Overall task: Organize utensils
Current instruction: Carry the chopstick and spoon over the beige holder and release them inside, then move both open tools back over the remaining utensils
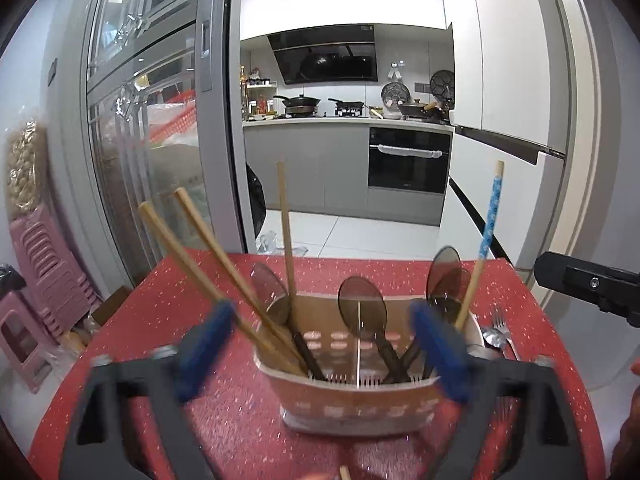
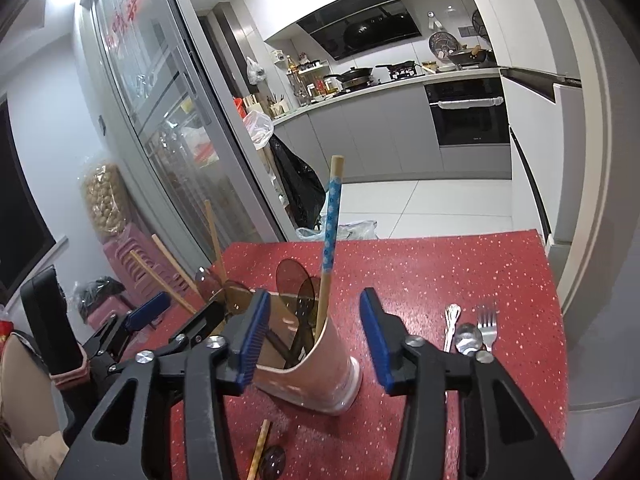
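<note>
A pink-and-white utensil holder (image 1: 352,396) stands on the red speckled table (image 1: 240,420). Its left compartment holds wooden chopsticks (image 1: 208,256). Dark translucent spoons (image 1: 362,300) fill the middle and right, beside a blue-patterned chopstick (image 1: 490,220). My left gripper (image 1: 324,348) is open wide, its blurred blue pads flanking the holder's front without pressing on it. In the right wrist view my right gripper (image 2: 314,340) is open around the holder's (image 2: 320,376) end wall, holding nothing. The blue chopstick (image 2: 331,224) rises just beyond it. A loose chopstick (image 2: 260,452) and a dark spoon (image 2: 272,460) lie near the front edge.
A metal fork (image 2: 488,326) and metal spoon (image 2: 468,338) lie on the table right of the holder. Stacked pink stools (image 1: 44,272) and a glass sliding door (image 1: 152,140) are on the left. The table's far edge drops to the kitchen floor.
</note>
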Demonstrator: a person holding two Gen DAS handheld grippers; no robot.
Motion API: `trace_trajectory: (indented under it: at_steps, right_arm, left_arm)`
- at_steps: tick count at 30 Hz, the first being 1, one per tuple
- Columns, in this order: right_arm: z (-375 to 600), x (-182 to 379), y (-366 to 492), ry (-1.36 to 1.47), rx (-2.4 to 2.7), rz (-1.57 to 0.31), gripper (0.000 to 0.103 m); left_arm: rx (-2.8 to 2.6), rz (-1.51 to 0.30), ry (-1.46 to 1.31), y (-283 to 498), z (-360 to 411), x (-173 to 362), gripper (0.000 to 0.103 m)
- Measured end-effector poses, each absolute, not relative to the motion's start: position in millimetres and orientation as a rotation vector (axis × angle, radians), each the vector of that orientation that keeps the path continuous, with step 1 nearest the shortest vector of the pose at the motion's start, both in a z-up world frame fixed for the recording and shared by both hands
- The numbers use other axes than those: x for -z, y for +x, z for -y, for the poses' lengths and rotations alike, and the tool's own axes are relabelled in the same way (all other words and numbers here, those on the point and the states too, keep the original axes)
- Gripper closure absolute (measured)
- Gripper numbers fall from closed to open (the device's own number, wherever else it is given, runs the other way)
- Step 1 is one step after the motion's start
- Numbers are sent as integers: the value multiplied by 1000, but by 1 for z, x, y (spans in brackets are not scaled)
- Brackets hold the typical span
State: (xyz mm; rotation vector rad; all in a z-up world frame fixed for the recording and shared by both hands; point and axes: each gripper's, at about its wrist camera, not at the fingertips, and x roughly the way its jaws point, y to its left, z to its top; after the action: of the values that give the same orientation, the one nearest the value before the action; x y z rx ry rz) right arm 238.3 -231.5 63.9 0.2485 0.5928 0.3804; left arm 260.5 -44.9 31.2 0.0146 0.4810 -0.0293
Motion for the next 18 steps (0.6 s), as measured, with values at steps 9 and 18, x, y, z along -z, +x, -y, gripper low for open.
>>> trace_trajectory:
  at_steps: [9,18]
  right_arm:
    - [230,-56,211,266,-376,-670,20]
    - [218,-24,184,232,-338,-855,20]
  left_arm:
    - [50,-649,-35,221,21,-6,0]
    - [-9,-825,-59,185,-3,42,0]
